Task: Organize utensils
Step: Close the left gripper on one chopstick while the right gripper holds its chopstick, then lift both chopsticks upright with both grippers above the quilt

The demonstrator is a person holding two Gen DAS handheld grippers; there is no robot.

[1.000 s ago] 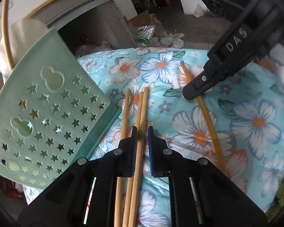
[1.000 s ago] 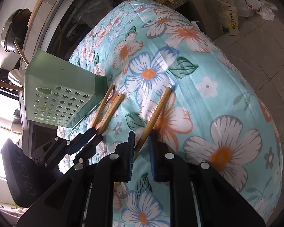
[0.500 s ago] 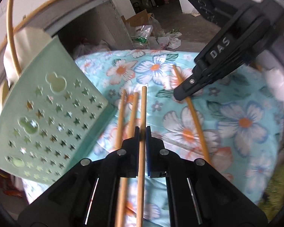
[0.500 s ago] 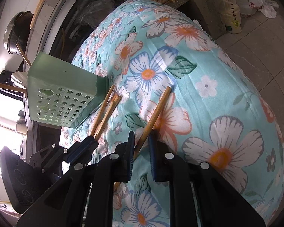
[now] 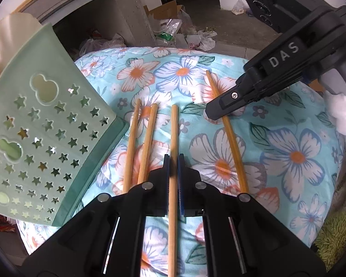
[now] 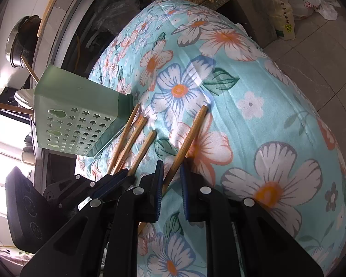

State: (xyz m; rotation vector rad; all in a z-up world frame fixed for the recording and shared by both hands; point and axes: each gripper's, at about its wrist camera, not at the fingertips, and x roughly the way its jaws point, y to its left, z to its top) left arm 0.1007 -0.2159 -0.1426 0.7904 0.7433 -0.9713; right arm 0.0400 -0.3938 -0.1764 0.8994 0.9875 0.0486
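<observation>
While pinching one chopstick (image 5: 173, 138) lifted off floral cloth (image 5: 288, 152), left tongs (image 5: 173, 161) pressed together; right tongs (image 6: 171, 173) clamping another chopstick (image 6: 191, 136); two more (image 5: 139, 147) beside green holder (image 5: 41, 133).

Floral cloth (image 5: 295, 138) over rounded cushion; cardboard box (image 5: 166, 9), plastic bags (image 5: 196, 39) on floor behind.

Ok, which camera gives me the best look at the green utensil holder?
The left wrist view: the green utensil holder fills its left side, star cutouts clear, tipped beside two chopsticks. The right wrist view shows it smaller but whole, with utensils sticking out of its far end.
</observation>
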